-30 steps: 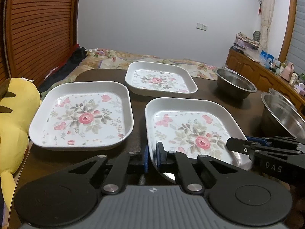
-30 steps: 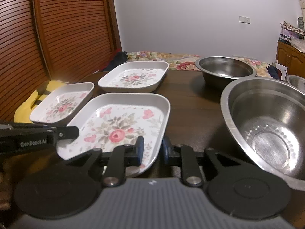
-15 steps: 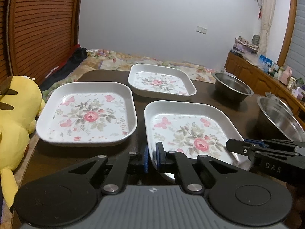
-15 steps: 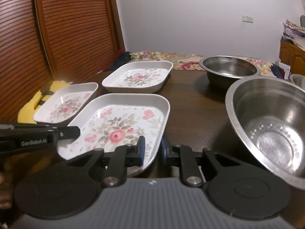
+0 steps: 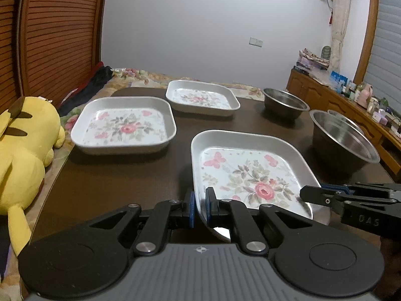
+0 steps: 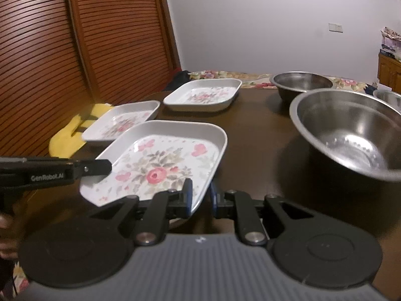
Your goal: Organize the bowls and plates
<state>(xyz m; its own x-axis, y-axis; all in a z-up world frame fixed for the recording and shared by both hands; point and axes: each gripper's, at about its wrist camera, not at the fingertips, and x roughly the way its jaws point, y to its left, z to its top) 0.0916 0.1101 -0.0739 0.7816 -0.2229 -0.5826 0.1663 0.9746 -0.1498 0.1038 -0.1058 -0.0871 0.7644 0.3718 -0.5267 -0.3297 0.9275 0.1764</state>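
Observation:
A white square plate with a rose print [image 5: 250, 175] [image 6: 160, 160] is the nearest one on the dark table [image 5: 112, 183], and both grippers hold it by its near rim. My left gripper [image 5: 200, 207] is shut on the near left corner; in the right wrist view its fingers [image 6: 97, 166] reach in from the left. My right gripper [image 6: 200, 197] is shut on the near right corner; in the left wrist view its fingers [image 5: 308, 194] reach in from the right. Two matching plates lie beyond, one left [image 5: 122, 128] and one far [image 5: 200, 97].
Steel bowls stand to the right: a large one [image 5: 343, 140] [image 6: 351, 130], a smaller far one [image 5: 284, 102] [image 6: 300, 82], and a third behind [image 6: 388, 97]. A yellow plush toy [image 5: 25, 145] lies off the table's left edge. A cluttered wooden sideboard [image 5: 351, 100] runs along the right.
Both grippers have drawn back toward me with the near plate between them. The other two plates and the bowls now sit farther away in both views.

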